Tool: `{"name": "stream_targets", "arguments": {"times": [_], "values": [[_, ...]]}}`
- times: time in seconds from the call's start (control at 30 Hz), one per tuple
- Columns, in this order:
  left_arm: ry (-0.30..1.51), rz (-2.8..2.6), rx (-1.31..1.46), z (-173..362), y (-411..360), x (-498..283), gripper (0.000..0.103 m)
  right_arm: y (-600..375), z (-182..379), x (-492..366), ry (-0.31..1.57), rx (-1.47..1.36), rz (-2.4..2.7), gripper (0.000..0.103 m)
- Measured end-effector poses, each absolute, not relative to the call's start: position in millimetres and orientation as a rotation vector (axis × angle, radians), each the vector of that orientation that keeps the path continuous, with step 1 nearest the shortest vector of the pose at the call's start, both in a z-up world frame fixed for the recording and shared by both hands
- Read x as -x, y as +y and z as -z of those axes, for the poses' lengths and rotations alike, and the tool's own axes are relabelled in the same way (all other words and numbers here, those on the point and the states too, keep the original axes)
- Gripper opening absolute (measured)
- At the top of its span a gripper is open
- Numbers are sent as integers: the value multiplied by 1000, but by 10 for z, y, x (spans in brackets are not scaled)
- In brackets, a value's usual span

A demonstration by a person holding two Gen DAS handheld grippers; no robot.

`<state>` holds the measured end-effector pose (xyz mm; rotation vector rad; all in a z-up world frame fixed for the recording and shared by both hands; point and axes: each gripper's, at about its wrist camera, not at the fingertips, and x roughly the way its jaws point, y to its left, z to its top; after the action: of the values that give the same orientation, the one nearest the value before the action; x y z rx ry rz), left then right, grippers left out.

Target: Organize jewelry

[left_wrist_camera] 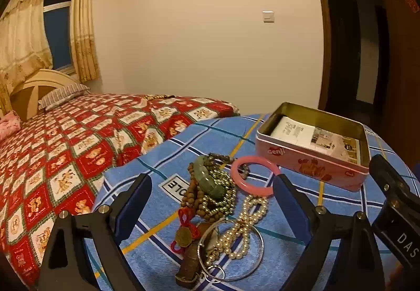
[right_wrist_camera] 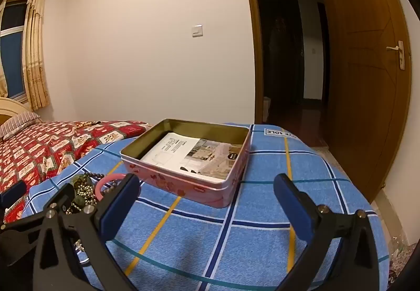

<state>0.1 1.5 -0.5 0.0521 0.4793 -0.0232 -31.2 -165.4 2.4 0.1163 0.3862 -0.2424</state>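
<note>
A heap of jewelry lies on the blue checked cloth: a green jade bracelet, brown bead strings, gold beads, a pearl necklace, a silver bangle, a red-knotted coin charm and a pink bangle. My left gripper stands open, its fingers on either side of the heap. An open pink tin holds a printed leaflet. My right gripper is open just before the tin, with nothing between its fingers. The heap shows at the right wrist view's left.
A bed with a red patterned cover runs along the left, with a striped pillow at its head. A brown door stands open at the right onto a dark hallway. The cloth's edge drops off on the right.
</note>
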Motion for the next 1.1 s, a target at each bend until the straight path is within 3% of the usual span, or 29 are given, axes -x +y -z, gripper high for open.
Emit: {"name": "stream_targets", "arguments": {"times": [1.1], "values": [[508,21,-74,64,-51,-39,93,-1694,-14,323,387,-132,243,103]]}}
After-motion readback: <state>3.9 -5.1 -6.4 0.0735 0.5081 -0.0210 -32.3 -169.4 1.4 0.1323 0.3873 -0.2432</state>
